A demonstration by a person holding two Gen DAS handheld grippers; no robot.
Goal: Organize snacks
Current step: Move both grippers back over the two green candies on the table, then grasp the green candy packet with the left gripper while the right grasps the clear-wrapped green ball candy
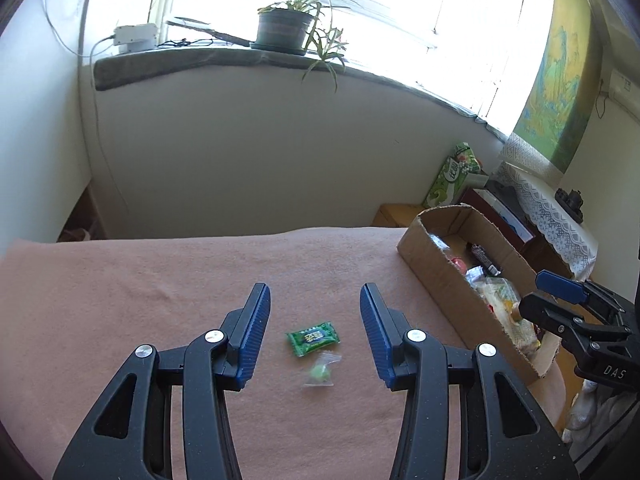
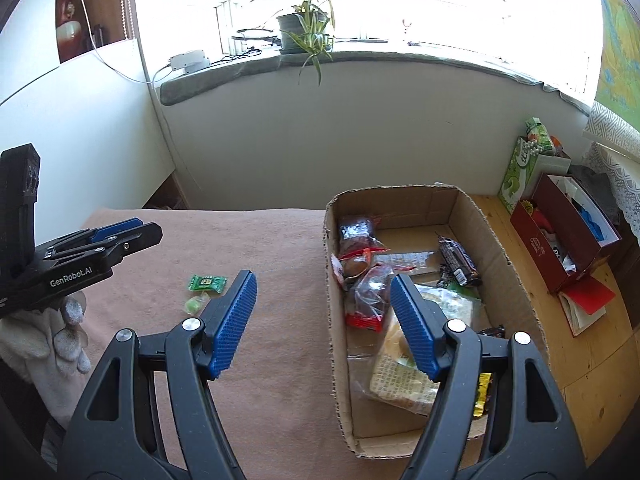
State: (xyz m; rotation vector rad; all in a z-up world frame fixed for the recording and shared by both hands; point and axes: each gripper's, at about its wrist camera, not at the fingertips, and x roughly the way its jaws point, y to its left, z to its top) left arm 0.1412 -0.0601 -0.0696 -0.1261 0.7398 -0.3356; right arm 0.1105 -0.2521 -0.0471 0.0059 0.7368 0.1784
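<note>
- While my left gripper [image 1: 316, 320] hangs wide open and empty, the green candy [image 1: 314, 338] and clear-wrapped sweet [image 1: 320, 372] lie between its fingers, ready for pinching.
- My right gripper [image 2: 324, 312], likewise agape and empty, straddles the cardboard box [image 2: 332, 320] wall.
- Packed snacks [image 2: 368, 292] fill it at one o'clock.

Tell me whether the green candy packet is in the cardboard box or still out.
Out. The green candy packet lies on the pink blanket, left of the cardboard box, beside a small clear bag, between the open left gripper's fingers.
</note>
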